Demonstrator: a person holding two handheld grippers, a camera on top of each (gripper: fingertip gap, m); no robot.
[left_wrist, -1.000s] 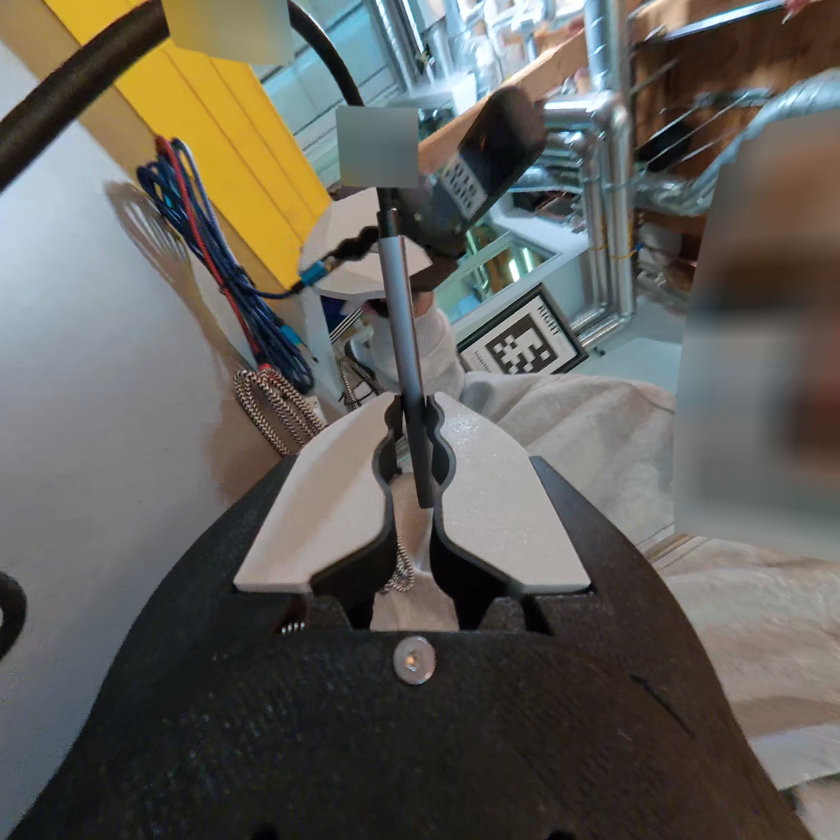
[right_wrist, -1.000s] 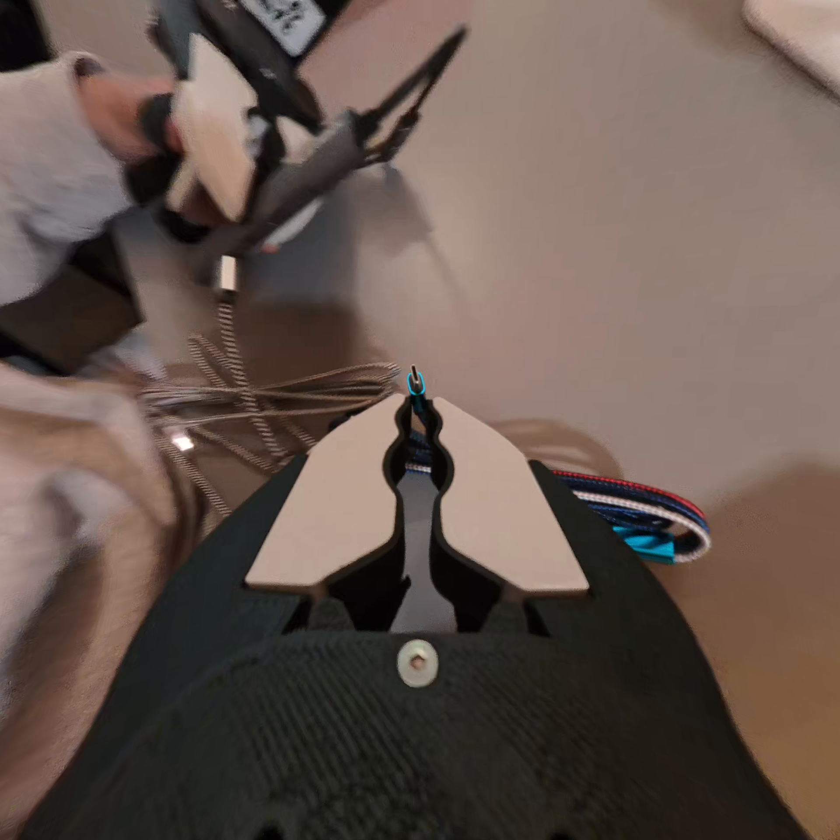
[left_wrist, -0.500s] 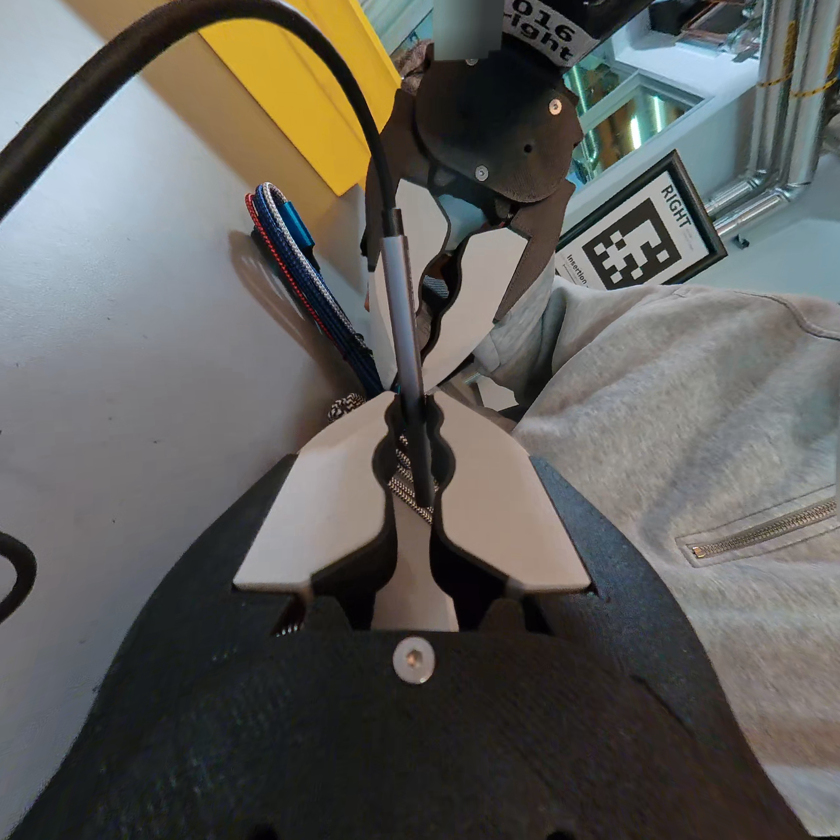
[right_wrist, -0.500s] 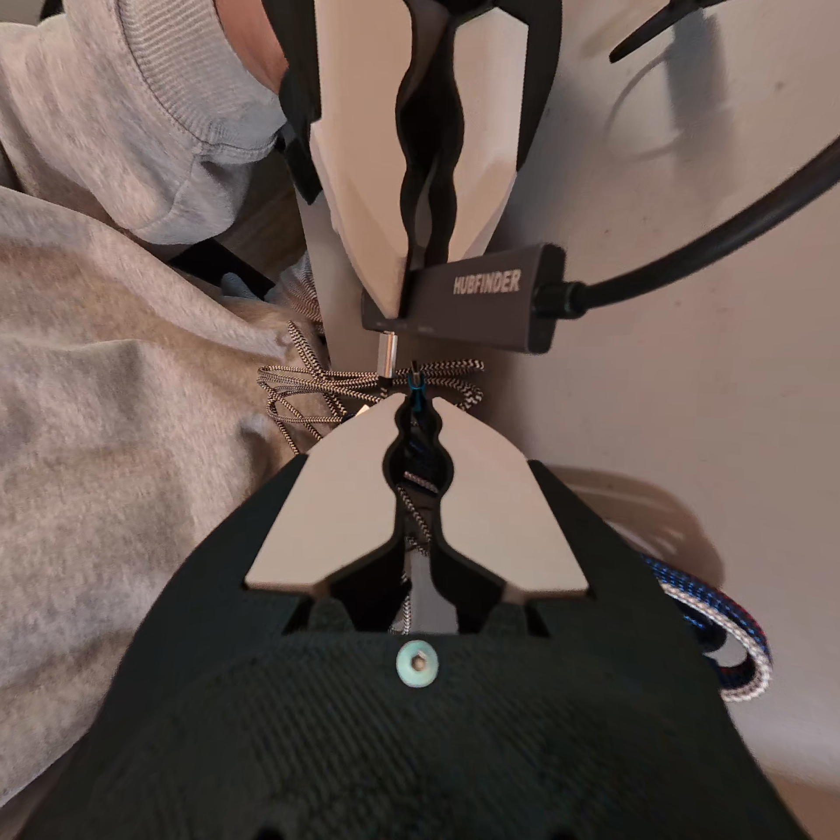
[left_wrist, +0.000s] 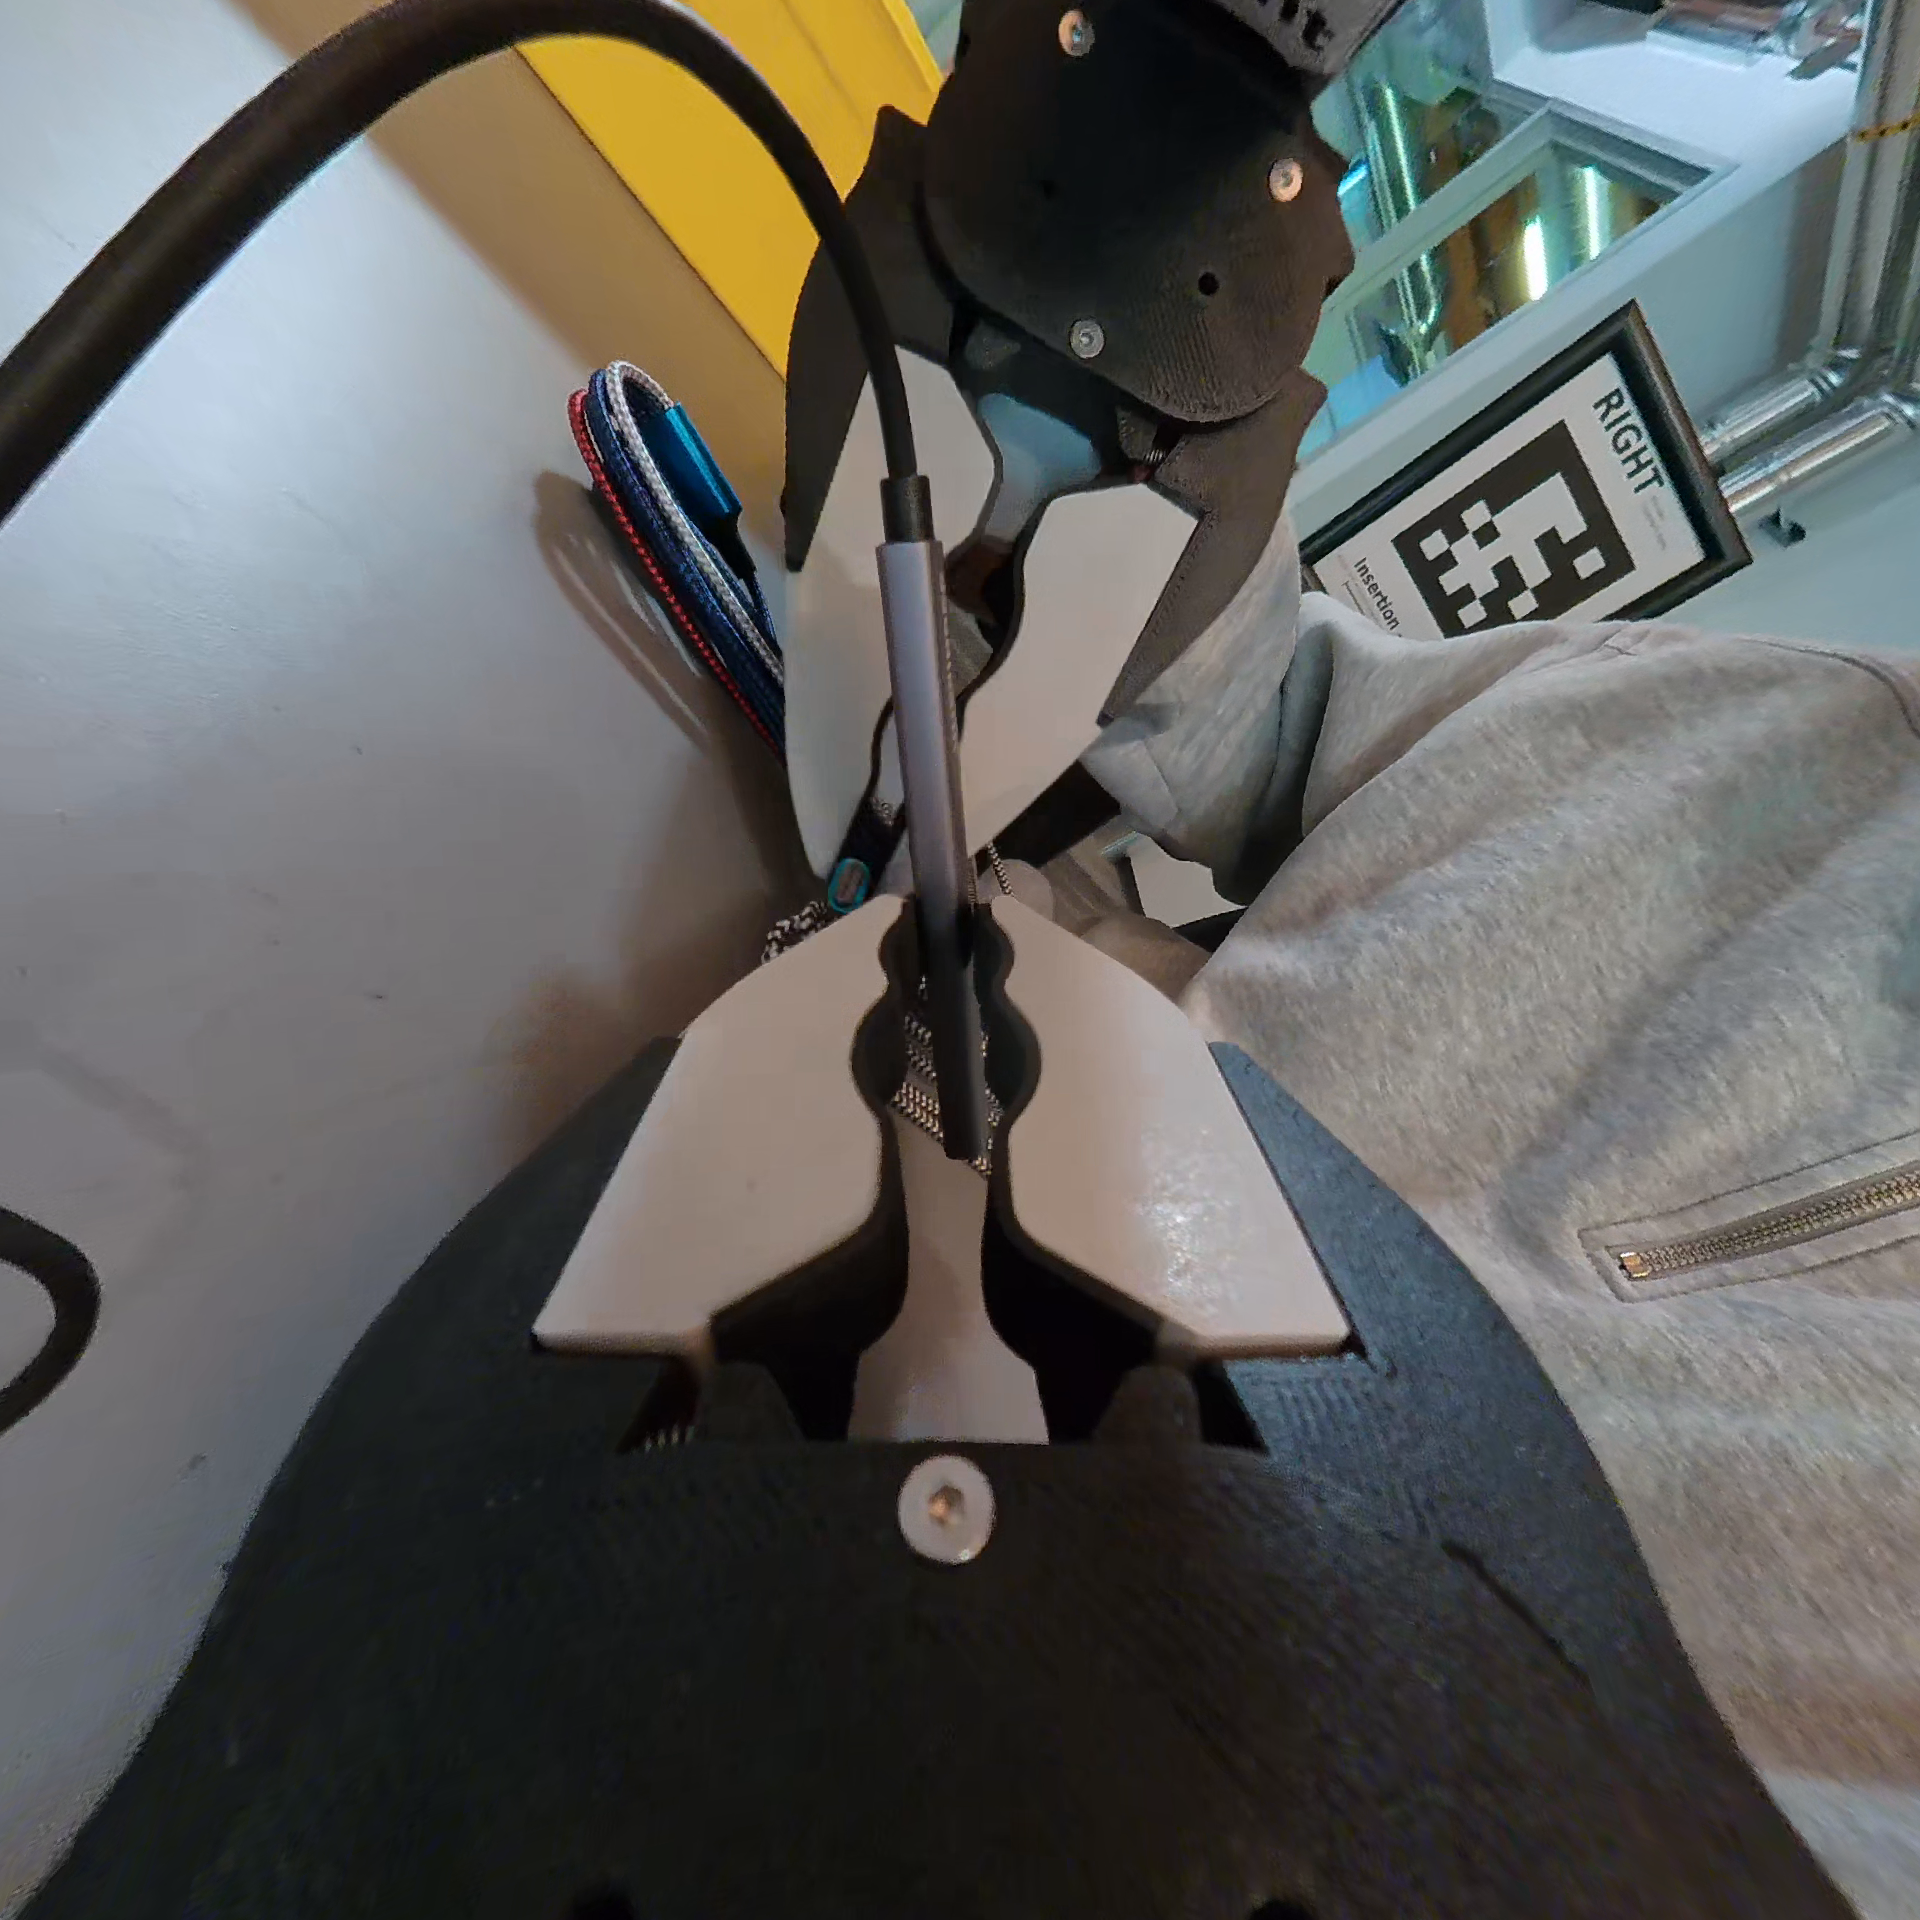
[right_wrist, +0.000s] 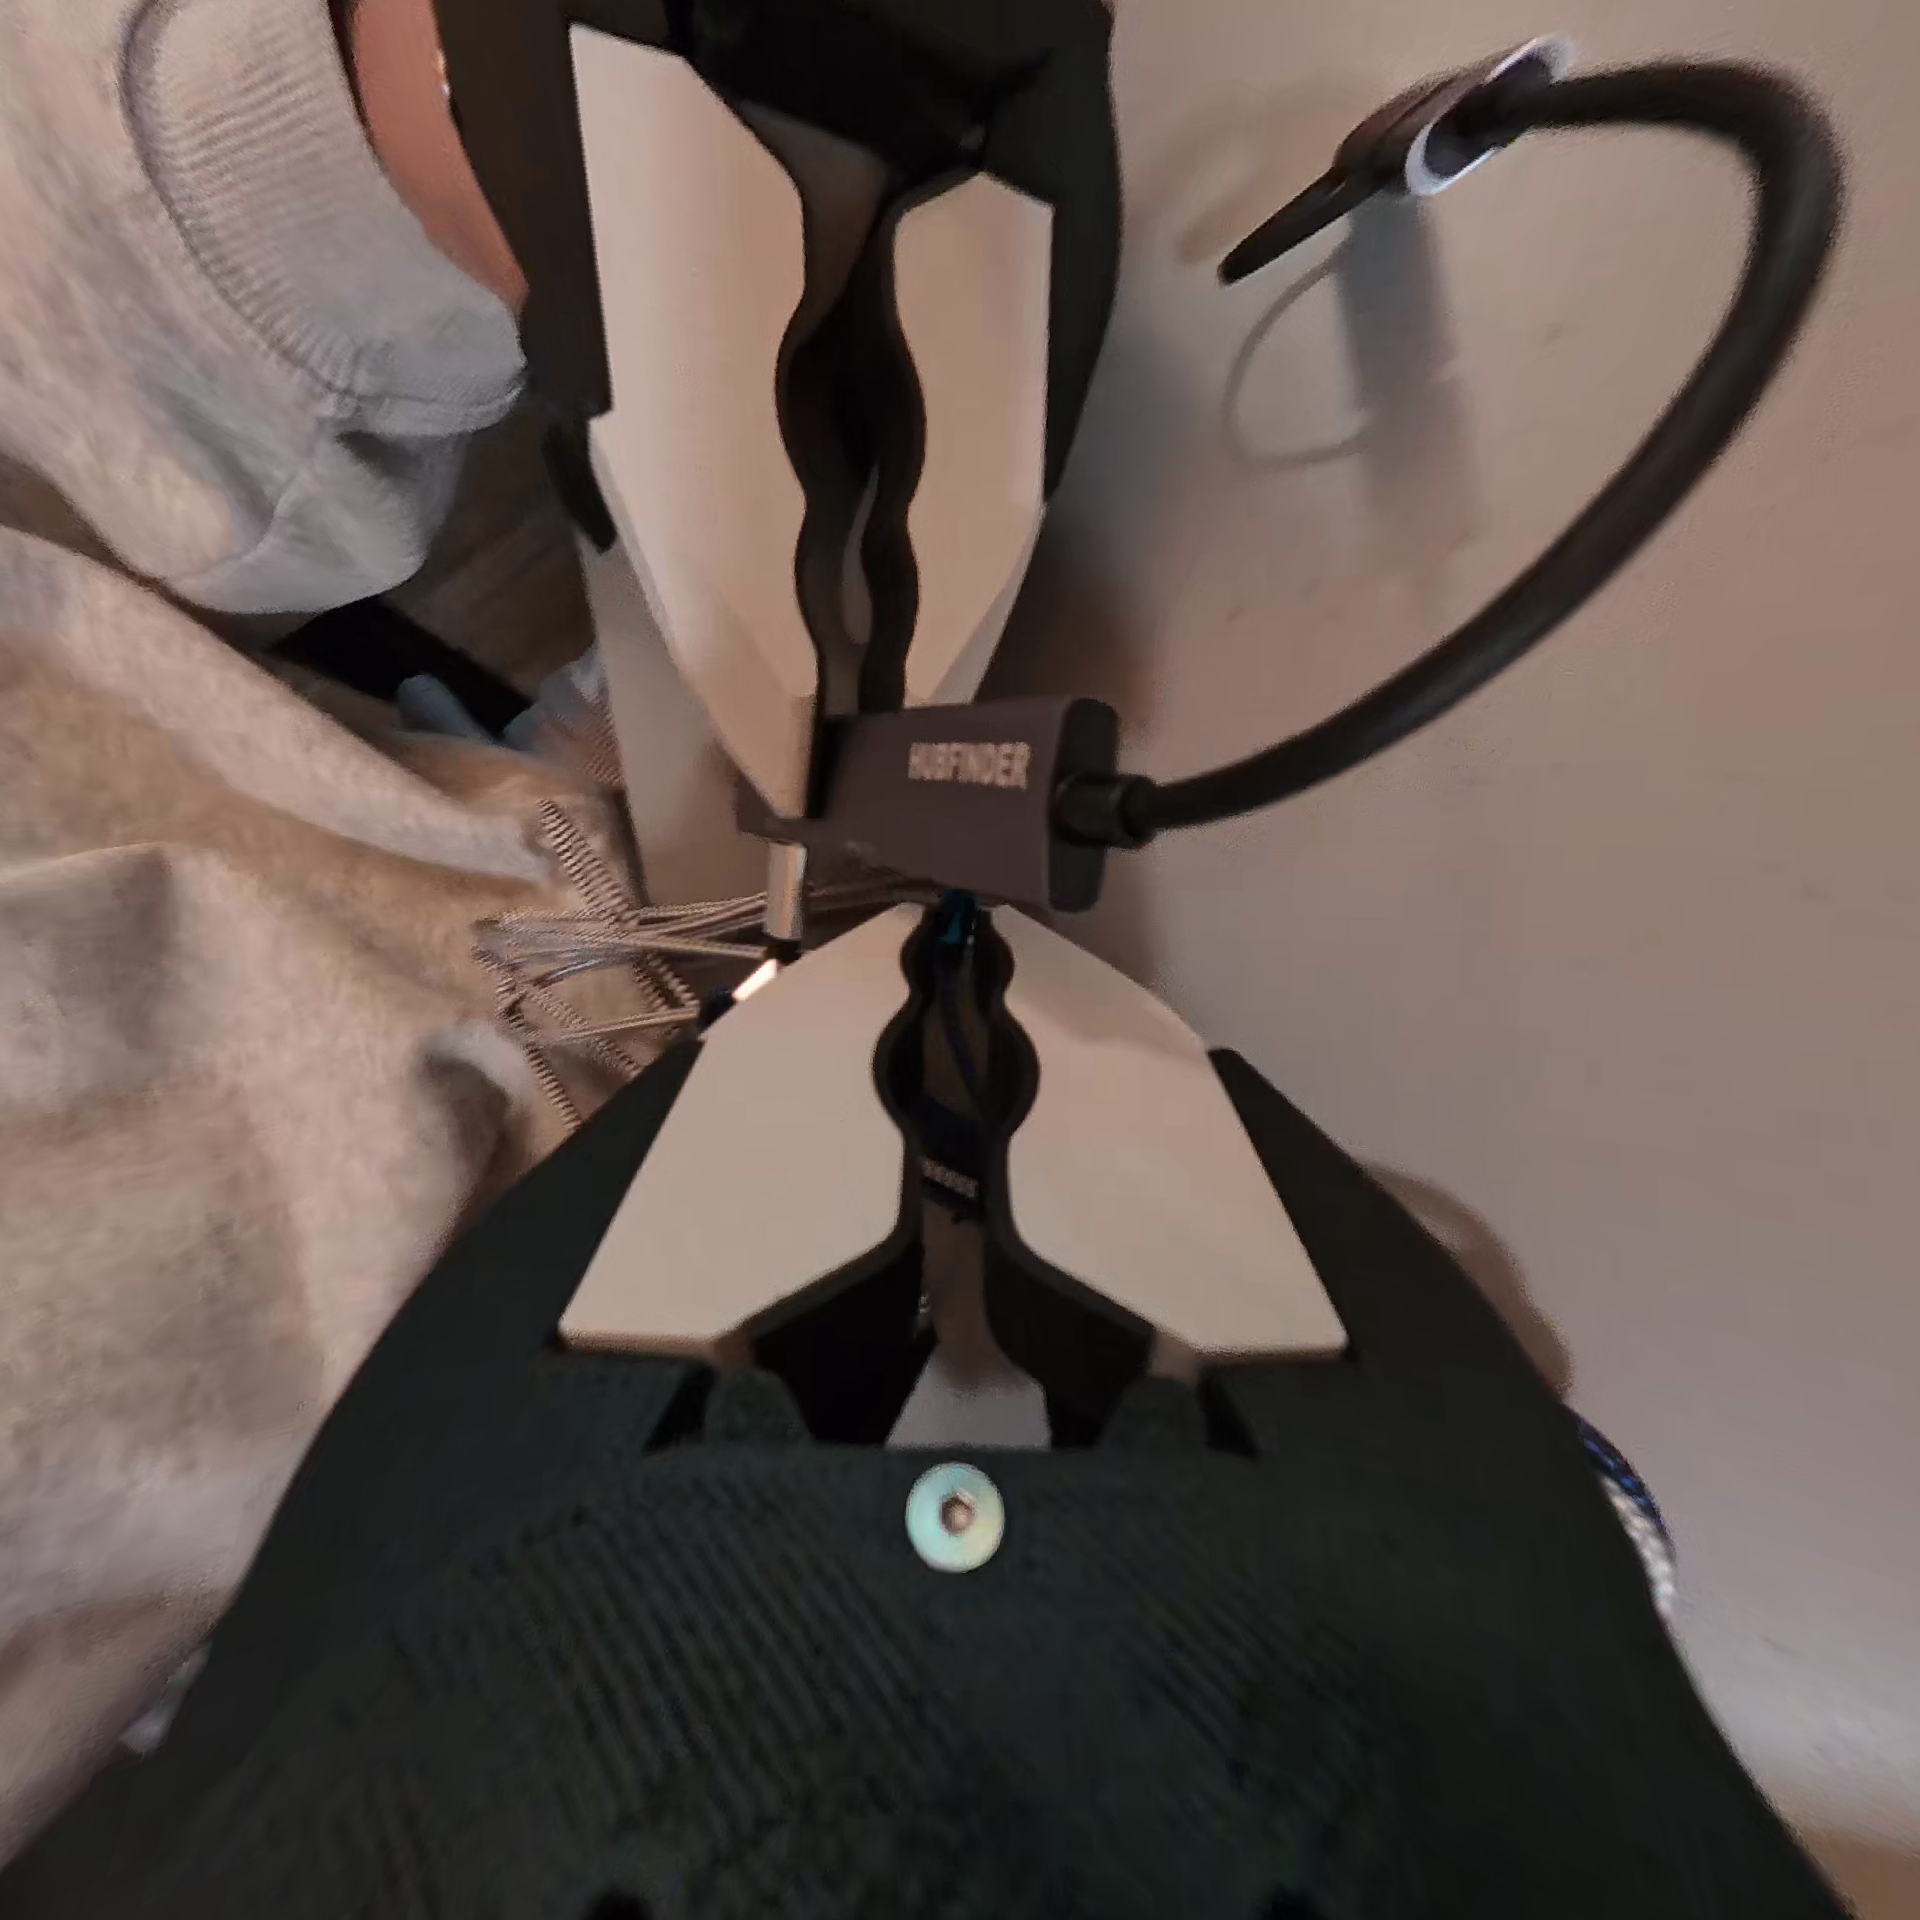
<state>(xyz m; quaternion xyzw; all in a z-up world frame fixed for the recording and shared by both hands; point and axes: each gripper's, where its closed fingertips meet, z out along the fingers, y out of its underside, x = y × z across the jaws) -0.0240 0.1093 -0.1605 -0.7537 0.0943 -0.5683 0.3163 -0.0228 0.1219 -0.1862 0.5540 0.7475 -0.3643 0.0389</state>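
My left gripper (left_wrist: 940, 914) is shut on a flat grey USB hub (left_wrist: 920, 707), seen edge-on, with a thick black cable (left_wrist: 312, 166) arching off it. My right gripper (left_wrist: 883, 831) faces it tip to tip. In the right wrist view my right gripper (right_wrist: 954, 914) is shut on a blue plug (right_wrist: 951, 920). The plug's tip sits at the lower edge of the hub (right_wrist: 966, 800), which the left gripper (right_wrist: 852, 727) holds. A silver plug (right_wrist: 784, 883) with a black-and-white braided cable (right_wrist: 623, 935) sits in the hub beside it. The blue plug also shows in the left wrist view (left_wrist: 847, 883).
A coil of blue, red and white braided cable (left_wrist: 665, 582) lies on the pale table (left_wrist: 260, 727). A person's grey sweatshirt (left_wrist: 1507, 935) fills the right side. A framed black-and-white marker sign (left_wrist: 1507, 520) and a yellow panel (left_wrist: 707, 135) stand behind. My left and right fingertips are right by each other.
The two grippers have come closer together, tip to tip. The blue plug has moved up to the hub's edge, beside the silver plug. Both grips are unchanged.
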